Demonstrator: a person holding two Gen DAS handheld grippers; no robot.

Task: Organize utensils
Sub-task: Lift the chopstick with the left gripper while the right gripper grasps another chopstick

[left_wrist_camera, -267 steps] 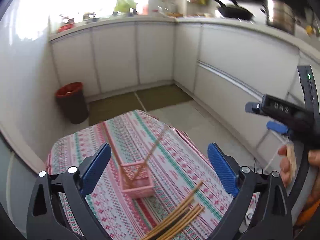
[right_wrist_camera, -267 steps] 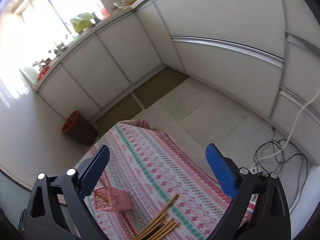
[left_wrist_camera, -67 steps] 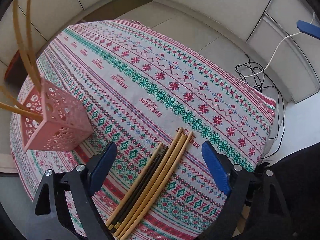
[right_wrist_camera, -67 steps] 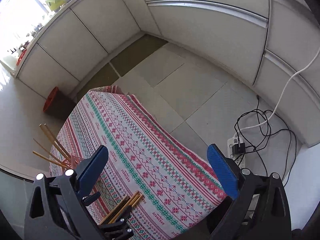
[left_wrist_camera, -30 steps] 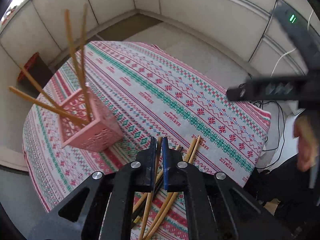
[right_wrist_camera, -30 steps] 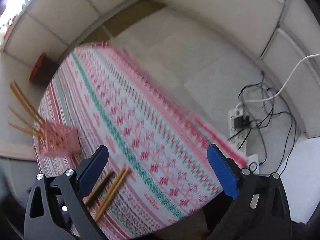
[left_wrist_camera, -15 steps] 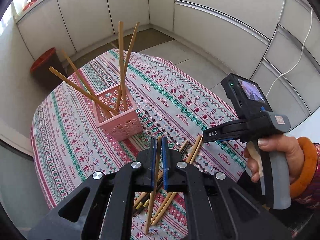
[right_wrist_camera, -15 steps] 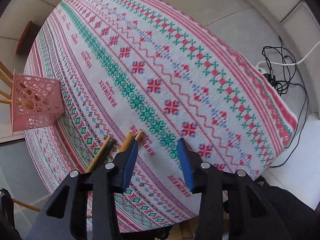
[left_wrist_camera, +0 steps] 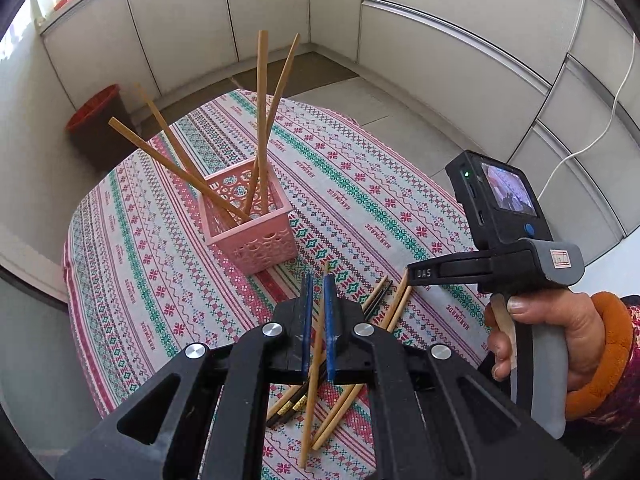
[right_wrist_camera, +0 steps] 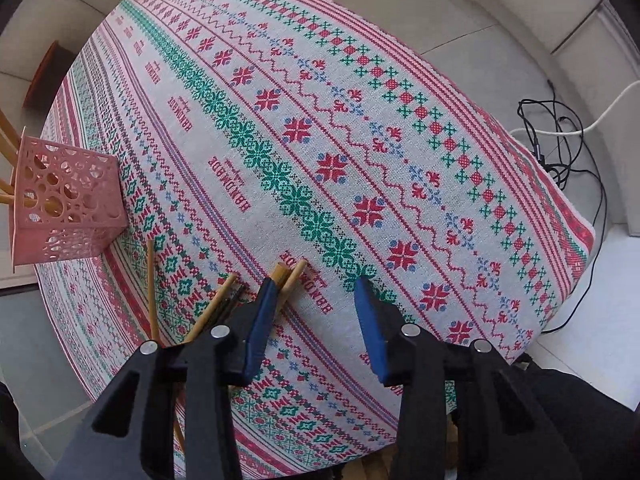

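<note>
A pink perforated basket (left_wrist_camera: 256,232) stands on the patterned tablecloth and holds several wooden chopsticks (left_wrist_camera: 262,120) that lean outward. My left gripper (left_wrist_camera: 318,280) is shut on one wooden chopstick (left_wrist_camera: 316,364) and holds it above the loose chopsticks (left_wrist_camera: 384,308) lying on the cloth. My right gripper (right_wrist_camera: 316,288) is open, low over the cloth, its left finger beside the tips of the loose chopsticks (right_wrist_camera: 288,276). The basket (right_wrist_camera: 64,200) is at the left edge of the right wrist view. The held chopstick (right_wrist_camera: 150,284) shows there too.
The round table with the tablecloth (right_wrist_camera: 320,120) fills the middle. A red waste bin (left_wrist_camera: 96,120) stands on the floor behind it. Cables and a power strip (right_wrist_camera: 560,140) lie on the floor to the right. White cabinets surround the room.
My left gripper has risen slightly with the chopstick in it. My right gripper has stayed low by the loose chopsticks, jaws about the same width.
</note>
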